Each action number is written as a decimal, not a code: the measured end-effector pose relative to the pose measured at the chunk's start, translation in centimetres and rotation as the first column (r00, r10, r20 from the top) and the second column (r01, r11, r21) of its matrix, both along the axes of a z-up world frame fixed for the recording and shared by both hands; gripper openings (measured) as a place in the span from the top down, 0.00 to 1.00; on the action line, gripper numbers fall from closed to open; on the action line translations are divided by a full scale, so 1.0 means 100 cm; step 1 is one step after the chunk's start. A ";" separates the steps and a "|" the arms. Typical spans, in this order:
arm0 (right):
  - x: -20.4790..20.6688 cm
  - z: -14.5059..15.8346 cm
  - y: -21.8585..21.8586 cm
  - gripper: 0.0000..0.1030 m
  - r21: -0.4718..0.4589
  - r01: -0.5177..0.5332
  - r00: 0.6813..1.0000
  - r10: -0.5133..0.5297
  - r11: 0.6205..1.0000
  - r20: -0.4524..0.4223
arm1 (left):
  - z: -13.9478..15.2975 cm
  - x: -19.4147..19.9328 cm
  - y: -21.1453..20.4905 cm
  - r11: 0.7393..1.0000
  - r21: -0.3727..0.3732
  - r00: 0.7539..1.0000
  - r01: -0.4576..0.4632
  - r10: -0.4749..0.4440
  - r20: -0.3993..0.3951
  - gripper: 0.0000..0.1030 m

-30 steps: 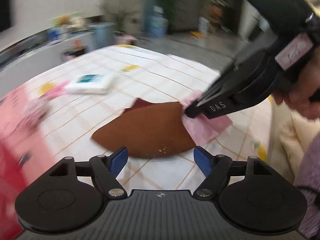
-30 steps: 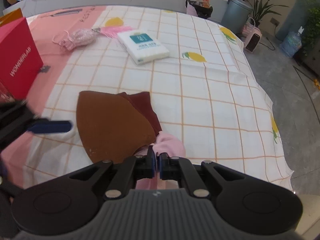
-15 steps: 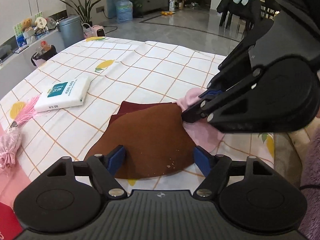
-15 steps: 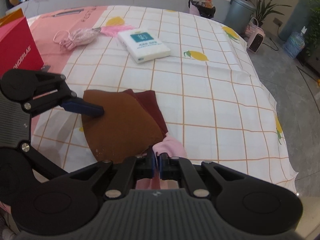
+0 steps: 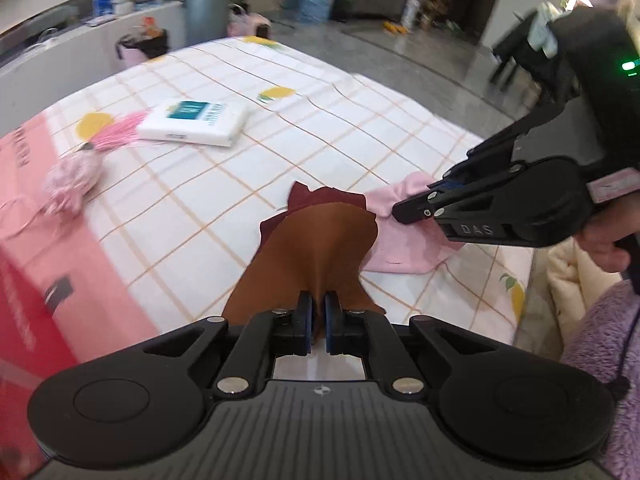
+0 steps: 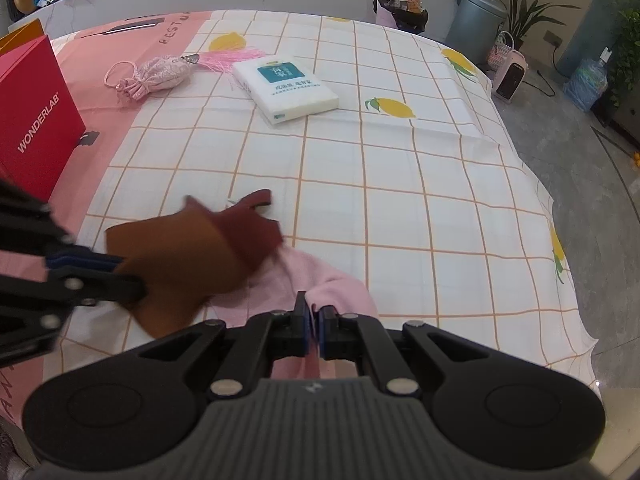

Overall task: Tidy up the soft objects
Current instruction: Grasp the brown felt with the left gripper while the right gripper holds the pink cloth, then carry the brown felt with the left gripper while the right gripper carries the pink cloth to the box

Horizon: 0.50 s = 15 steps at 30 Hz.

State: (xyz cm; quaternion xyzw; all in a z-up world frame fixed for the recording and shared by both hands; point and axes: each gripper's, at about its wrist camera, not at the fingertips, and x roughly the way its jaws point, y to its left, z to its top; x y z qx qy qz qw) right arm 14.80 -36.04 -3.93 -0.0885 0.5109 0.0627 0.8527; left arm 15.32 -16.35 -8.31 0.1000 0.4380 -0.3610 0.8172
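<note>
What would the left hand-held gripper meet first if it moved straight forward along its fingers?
Probably the brown cloth it already pinches; beyond that the dark red cloth, then bare tablecloth. Depth is unclear.

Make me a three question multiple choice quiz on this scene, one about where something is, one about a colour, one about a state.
1. Where is the tissue pack?
A. on the red box
B. on the checked cloth beyond the fabrics
C. on the floor

2. What colour is the fabric in the right claw?
A. pink
B. green
C. black

3. What state is the left claw in?
A. wide open above the cloth
B. shut on nothing
C. shut on the brown fabric

Answers:
1 B, it lies flat on the checked cloth, far side.
2 A, the pink fabric runs into its fingers.
3 C, brown fabric is pinched and lifted between its fingers.
</note>
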 end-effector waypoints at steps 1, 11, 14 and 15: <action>0.000 0.001 0.000 0.99 0.002 0.001 1.000 -0.001 1.000 0.003 | 0.002 -0.004 0.004 1.000 -0.008 1.000 -0.019 0.019 0.007 0.94; -0.004 0.011 -0.001 0.99 0.052 0.026 0.999 -0.027 0.998 0.031 | 0.015 -0.010 0.011 0.997 -0.012 0.997 -0.078 0.078 -0.005 0.94; 0.001 0.018 -0.003 0.99 0.063 0.076 0.995 -0.080 0.995 0.063 | 0.023 -0.007 0.009 0.995 -0.017 0.995 -0.102 0.102 -0.004 0.94; 0.003 0.020 -0.001 0.99 0.058 0.092 0.992 -0.096 0.994 0.084 | 0.027 -0.005 0.007 0.994 -0.016 0.995 -0.105 0.104 -0.005 0.94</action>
